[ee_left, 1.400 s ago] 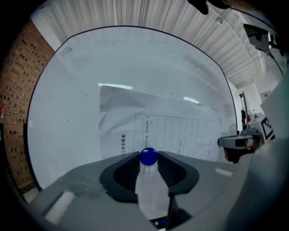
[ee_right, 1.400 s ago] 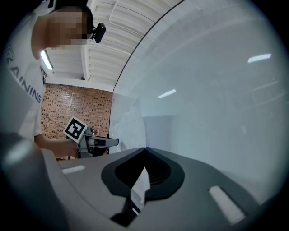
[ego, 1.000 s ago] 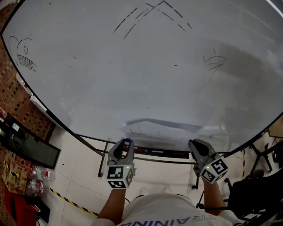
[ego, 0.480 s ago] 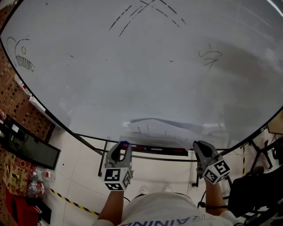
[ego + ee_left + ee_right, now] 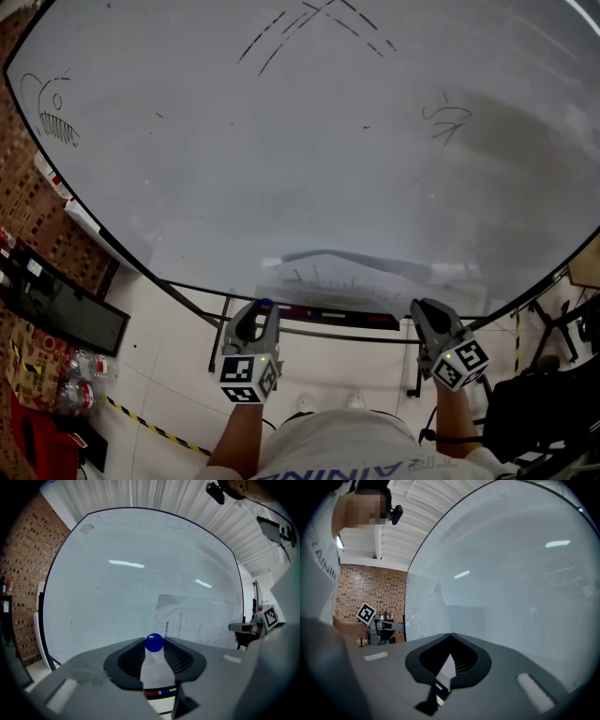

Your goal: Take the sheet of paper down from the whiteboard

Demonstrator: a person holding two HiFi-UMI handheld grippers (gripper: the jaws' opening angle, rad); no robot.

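A white sheet of paper with printed lines hangs low on the whiteboard, its top edge curling off the surface. It also shows in the left gripper view, paper, and faintly in the right gripper view, paper. My left gripper sits below the sheet's left corner, shut on a small blue ball magnet pinched at its tips. My right gripper is below the sheet's right end, shut with nothing between its jaws, tips meeting in front of the board.
A marker ledge with red and blue pens runs under the board. A brick wall, a dark screen and water bottles are at the left. Striped floor tape and a black chair lie below.
The right gripper has sunk slightly in the head view. The left gripper stays put with the blue magnet in its jaws. The paper has not moved.
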